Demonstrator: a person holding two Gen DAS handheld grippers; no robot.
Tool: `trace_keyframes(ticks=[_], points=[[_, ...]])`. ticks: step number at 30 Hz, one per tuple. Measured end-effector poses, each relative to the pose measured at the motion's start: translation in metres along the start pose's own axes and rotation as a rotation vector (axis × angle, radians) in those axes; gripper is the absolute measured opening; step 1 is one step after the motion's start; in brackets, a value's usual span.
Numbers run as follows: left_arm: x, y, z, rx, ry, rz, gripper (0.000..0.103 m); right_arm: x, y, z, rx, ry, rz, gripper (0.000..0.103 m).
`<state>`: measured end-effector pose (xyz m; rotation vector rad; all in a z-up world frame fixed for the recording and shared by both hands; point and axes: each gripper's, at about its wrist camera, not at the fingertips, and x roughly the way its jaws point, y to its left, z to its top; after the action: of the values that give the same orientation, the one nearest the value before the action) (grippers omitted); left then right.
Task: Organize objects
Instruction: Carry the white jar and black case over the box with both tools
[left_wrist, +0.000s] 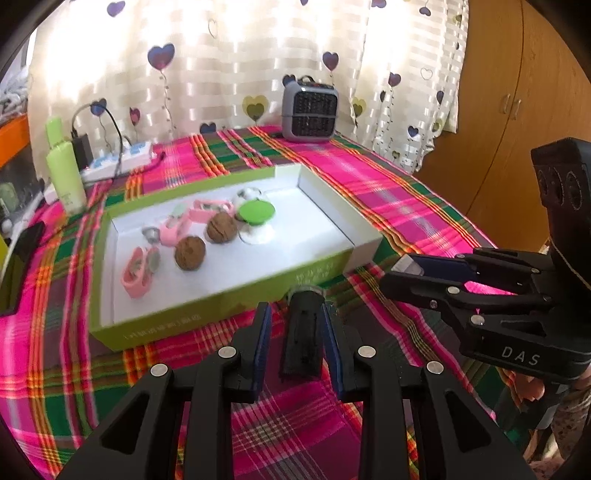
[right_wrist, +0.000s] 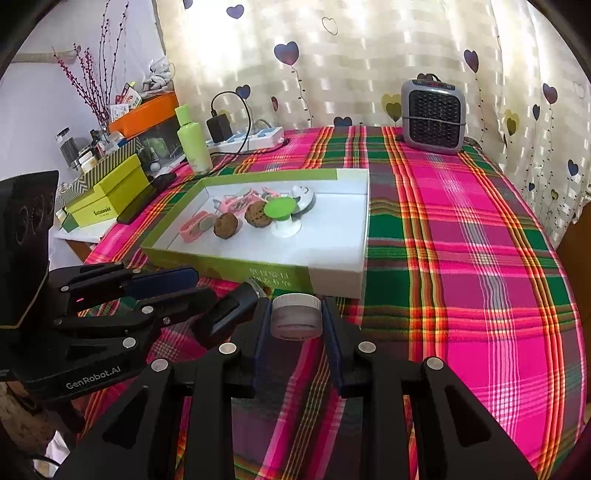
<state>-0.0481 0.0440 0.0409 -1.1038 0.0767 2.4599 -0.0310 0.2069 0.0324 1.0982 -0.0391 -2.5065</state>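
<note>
A shallow green box (left_wrist: 221, 295) (right_wrist: 236, 266) with a white inside lies on the plaid cloth. It holds two walnuts (left_wrist: 189, 253) (right_wrist: 226, 226), pink clips (left_wrist: 136, 273) and a green-topped white piece (left_wrist: 255, 213) (right_wrist: 280, 208). My left gripper (left_wrist: 297, 314) (right_wrist: 188, 286) is shut on a black oblong object (left_wrist: 303, 332) (right_wrist: 229, 314) with a clear tip, just before the box's near wall. To its right, my right gripper (right_wrist: 295, 306) (left_wrist: 402, 277) is shut on a small clear jar (right_wrist: 295, 317) (left_wrist: 406, 265) with a pale lid, also at the near wall.
A grey heater (left_wrist: 310, 109) (right_wrist: 434, 116) stands at the table's far edge. A green bottle (left_wrist: 66, 173) (right_wrist: 194, 142), a power strip (right_wrist: 251, 138) with a charger, a phone (left_wrist: 20, 266) and stacked boxes (right_wrist: 110, 192) crowd the left. A wooden cabinet (left_wrist: 517, 110) is on the right.
</note>
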Motion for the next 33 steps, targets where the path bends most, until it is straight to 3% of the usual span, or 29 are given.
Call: trace_keyframes(ticks=[3,7,11,14,17,25,33], points=[[0.009,0.002,-0.003,-0.027,0.024,-0.015,0.027,0.003,-0.002,-0.003,0.009,0.009,-0.001,0.028],[0.022,-0.003,-0.007,-0.004,0.059,0.008,0.04,0.003,-0.003,-0.004,0.01,0.012,-0.002,0.028],[0.029,-0.005,-0.01,-0.009,0.077,0.007,0.041,0.004,-0.005,-0.003,0.014,0.012,0.0,0.028],[0.03,-0.008,-0.01,-0.007,0.077,0.008,0.04,0.005,-0.005,-0.004,0.013,0.016,0.003,0.028],[0.029,-0.011,-0.01,0.018,0.078,0.041,0.026,0.005,-0.006,-0.005,0.018,0.014,0.003,0.028],[0.028,-0.009,-0.01,0.015,0.075,0.051,0.025,0.005,-0.009,-0.005,0.022,0.014,0.004,0.028],[0.013,-0.011,-0.006,-0.004,0.02,0.052,0.025,-0.001,-0.009,-0.005,0.021,-0.001,0.01,0.028]])
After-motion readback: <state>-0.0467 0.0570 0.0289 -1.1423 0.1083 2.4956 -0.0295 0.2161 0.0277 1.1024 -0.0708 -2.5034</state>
